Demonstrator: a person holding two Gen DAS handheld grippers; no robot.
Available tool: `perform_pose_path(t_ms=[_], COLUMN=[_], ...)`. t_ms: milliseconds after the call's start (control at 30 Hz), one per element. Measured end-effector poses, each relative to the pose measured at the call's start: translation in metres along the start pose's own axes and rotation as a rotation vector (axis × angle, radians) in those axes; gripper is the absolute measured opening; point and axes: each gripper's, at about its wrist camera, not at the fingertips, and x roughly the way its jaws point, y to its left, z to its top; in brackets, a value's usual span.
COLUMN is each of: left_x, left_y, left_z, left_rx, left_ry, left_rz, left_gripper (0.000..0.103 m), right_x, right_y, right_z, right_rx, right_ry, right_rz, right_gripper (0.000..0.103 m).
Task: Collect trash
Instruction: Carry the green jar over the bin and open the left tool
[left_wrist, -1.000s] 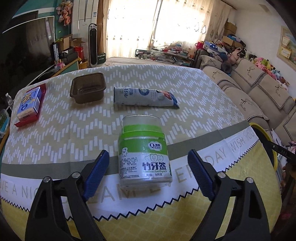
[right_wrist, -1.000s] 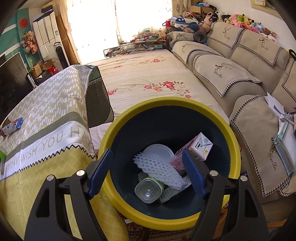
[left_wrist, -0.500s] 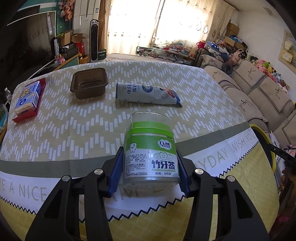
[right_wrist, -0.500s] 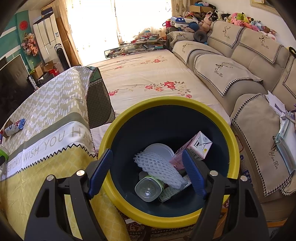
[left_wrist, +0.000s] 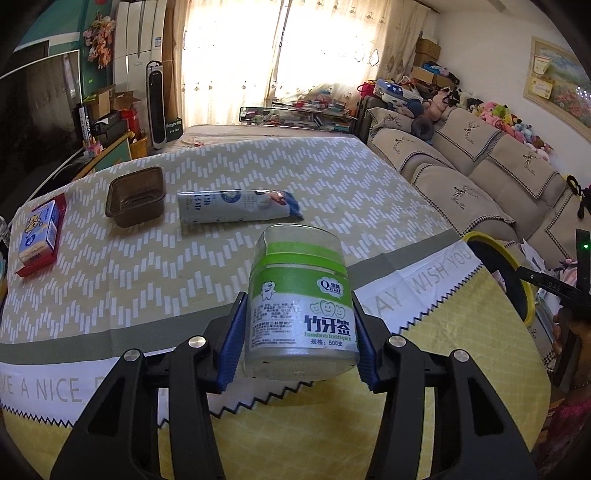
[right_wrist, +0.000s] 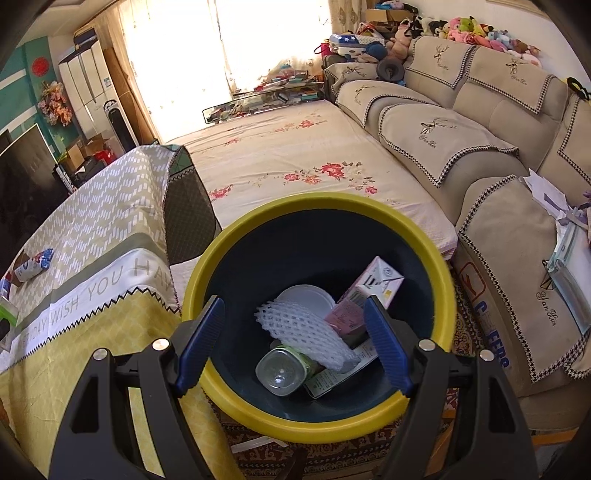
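Observation:
A clear toothpick jar (left_wrist: 301, 308) with a green label is clamped between the blue pads of my left gripper (left_wrist: 299, 341), lifted a little above the tablecloth near the table's front edge. Behind it on the table lie a flattened blue-and-white wrapper (left_wrist: 236, 206), a brown plastic tray (left_wrist: 135, 201) and a small blue carton (left_wrist: 38, 230). My right gripper (right_wrist: 293, 341) hangs open and empty over the yellow-rimmed dark bin (right_wrist: 236, 251). Inside the bin are a white foam net (right_wrist: 299, 328), a pink carton (right_wrist: 364, 291), a small jar and a white lid.
The bin's yellow rim (left_wrist: 491, 245) shows at the table's right side in the left wrist view. A beige sofa (right_wrist: 480, 155) runs along the right, and a low bed with a flowered sheet (right_wrist: 295, 158) lies behind the bin. The table (right_wrist: 92, 221) borders the bin on its left.
My left gripper closed onto the toothpick jar, then raised it slightly off the cloth and toward the right. The right gripper stayed open over the bin, drifting only slightly.

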Motion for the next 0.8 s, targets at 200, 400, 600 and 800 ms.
perform_pose_path(t_ms=[200,400,600,800], left_x=[-0.004,0.012,0.049,0.089], left_y=[-0.064,-0.162,-0.249,-0.304], left_z=[0.02,0.042,0.056,0.061], left_rx=[0.086,0.242,0.333,0.367], left_ry=[0.011,0.023,0.075,0.132], left_rz=[-0.113,-0.233,-0.329,-0.37], left_gripper=[0.051,0.051,0.051,0.051], right_x=[-0.02,-0.047,-0.066,-0.069], right_y=[-0.028,-0.059,-0.094,-0.124], right_z=[-0.001,-0.006,-0.013,-0.02], right_rx=[0.054,0.093,0.142,0.188], right_ry=[-0.039,-0.092,-0.128,-0.118], right_rz=[0.02,0.026,0.004,-0.015], right_gripper=[0.073,0.075,0.076,0.076])
